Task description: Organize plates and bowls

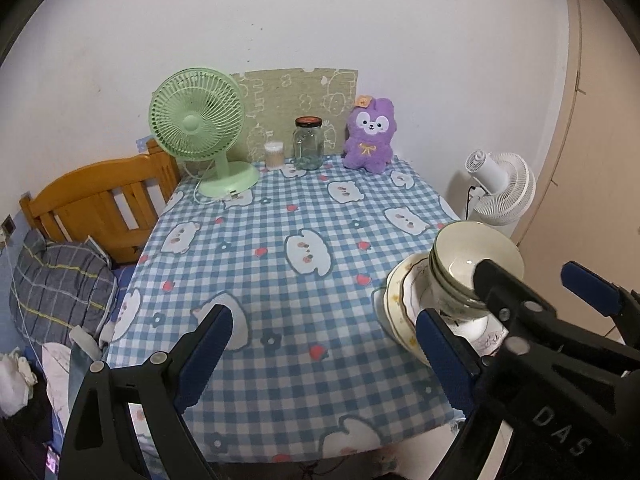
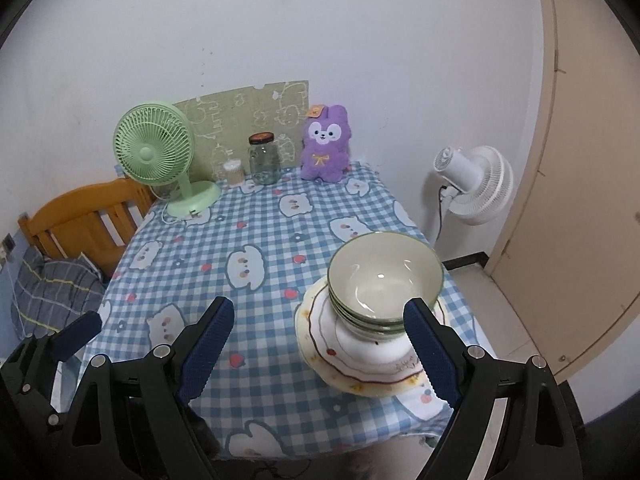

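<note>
Green-rimmed bowls (image 2: 385, 280): nested, stacked on the plates (image 2: 352, 360)
Plates: piled at the tabletop's (image 2: 260, 240) right edge
Left tool (image 1: 324, 348): fingers apart, empty
Right tool (image 2: 320, 344): fingers apart, empty

White capital letters "DAS" are legible on the black body of the right gripper (image 1: 532, 292), seen in the left wrist view. The top plate (image 2: 372, 356) carries small script near its rim, too small to read. No other legible markings observed.
</note>
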Demonstrator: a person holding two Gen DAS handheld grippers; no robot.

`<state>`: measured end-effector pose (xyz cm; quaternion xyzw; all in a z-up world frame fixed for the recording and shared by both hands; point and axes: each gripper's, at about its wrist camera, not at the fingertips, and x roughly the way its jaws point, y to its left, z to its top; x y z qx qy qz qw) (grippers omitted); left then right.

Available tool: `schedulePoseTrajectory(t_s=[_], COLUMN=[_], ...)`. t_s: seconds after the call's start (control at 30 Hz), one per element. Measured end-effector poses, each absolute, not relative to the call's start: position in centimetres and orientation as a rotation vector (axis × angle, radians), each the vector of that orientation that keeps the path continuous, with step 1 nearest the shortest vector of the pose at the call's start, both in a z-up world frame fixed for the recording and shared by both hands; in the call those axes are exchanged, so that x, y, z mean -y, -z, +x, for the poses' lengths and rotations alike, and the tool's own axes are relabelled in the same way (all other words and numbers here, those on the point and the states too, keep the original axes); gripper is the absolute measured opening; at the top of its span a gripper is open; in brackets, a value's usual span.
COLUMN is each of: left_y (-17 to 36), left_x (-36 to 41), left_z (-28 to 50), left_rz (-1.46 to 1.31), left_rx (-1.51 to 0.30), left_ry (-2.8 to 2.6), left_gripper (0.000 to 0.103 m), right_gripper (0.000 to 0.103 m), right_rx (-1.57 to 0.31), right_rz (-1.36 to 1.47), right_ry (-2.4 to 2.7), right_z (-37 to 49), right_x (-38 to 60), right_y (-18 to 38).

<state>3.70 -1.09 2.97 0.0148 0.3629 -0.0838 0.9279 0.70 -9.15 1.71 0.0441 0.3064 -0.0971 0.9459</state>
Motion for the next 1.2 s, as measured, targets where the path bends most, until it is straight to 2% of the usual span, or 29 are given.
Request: schedulePoseTrajectory(t_s=[0.6,1.2], left_y=[-0.3,0.2], left_x=[-2.1,-2.8], left_z=[-1.3,-5.5], left_rz=[0.001,-0.028], left_rx=[-0.700,-0.636], left_ry=[0.052,-0.008], left_gripper=[0.096,0.097], right_gripper=[0.090,0.090], right_rx=[-0.612,-0.630], right_rz=[0.052,0.074], right_ry=[0.161,0.090], right_z=[-4.1,-7.2], right_x=[10.1,11.1], right_y=[1.3,3.5])
